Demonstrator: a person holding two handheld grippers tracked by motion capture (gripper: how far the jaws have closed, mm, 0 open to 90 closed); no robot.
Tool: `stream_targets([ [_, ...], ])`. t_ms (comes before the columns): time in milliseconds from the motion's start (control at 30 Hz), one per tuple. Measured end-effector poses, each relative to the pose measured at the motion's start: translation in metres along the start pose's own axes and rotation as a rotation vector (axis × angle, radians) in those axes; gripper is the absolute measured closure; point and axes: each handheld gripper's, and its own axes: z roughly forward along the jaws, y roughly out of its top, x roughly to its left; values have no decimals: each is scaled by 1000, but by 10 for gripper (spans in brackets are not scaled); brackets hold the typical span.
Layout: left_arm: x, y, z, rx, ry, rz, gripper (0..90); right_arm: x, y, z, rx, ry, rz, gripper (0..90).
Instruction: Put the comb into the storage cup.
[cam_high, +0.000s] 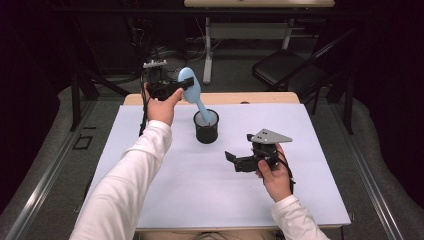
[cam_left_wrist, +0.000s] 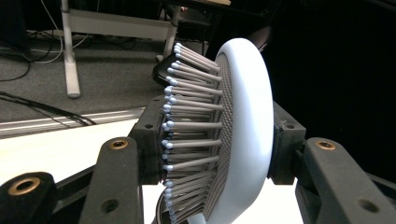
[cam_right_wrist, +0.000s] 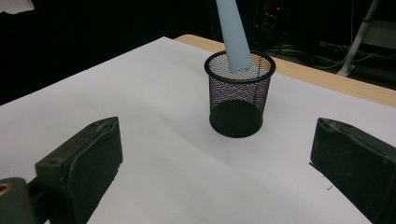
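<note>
High view: the left gripper (cam_high: 176, 89) is clamped across the head of a pale blue hairbrush (cam_high: 192, 91), whose tapered handle slants down into a black mesh cup (cam_high: 206, 127) standing near the middle of the white table (cam_high: 150, 190); the right gripper (cam_high: 231, 159) hovers low over the table on the near side of the cup, well apart from it, jaws spread wide with nothing between them. Likely failures, as judged from this pose: the cup is light and unsecured, so a handle pressed sideways against the rim could tip or drag it; the grip falls on springy bristles on one side and a smooth rounded back on the other, so the head may twist or slip between the pads; if let go at this slant, the heavier head could lever the cup over. Left gripper view: the brush head (cam_left_wrist: 243, 126) is oval and glossy, with a grey dotted cushion carrying rows of grey bristles tipped with small pale balls, one pad pressing into them. Right gripper view: the handle (cam_right_wrist: 233, 37) is plain, smooth and conical, its end inside the cup (cam_right_wrist: 239, 100)
</note>
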Motion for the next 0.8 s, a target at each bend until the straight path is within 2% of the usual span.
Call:
stream_targets([
  [333,-3,0,3,14,7,28,509,0,0,0,-1,-2,2,20],
  [500,-5,-1,5,32,21,73,510,-1,0,-1,-3,-1,3,20],
  [800,-6,-3,8,49,28,91,509,-1,0,0,-1,-1,3,20],
])
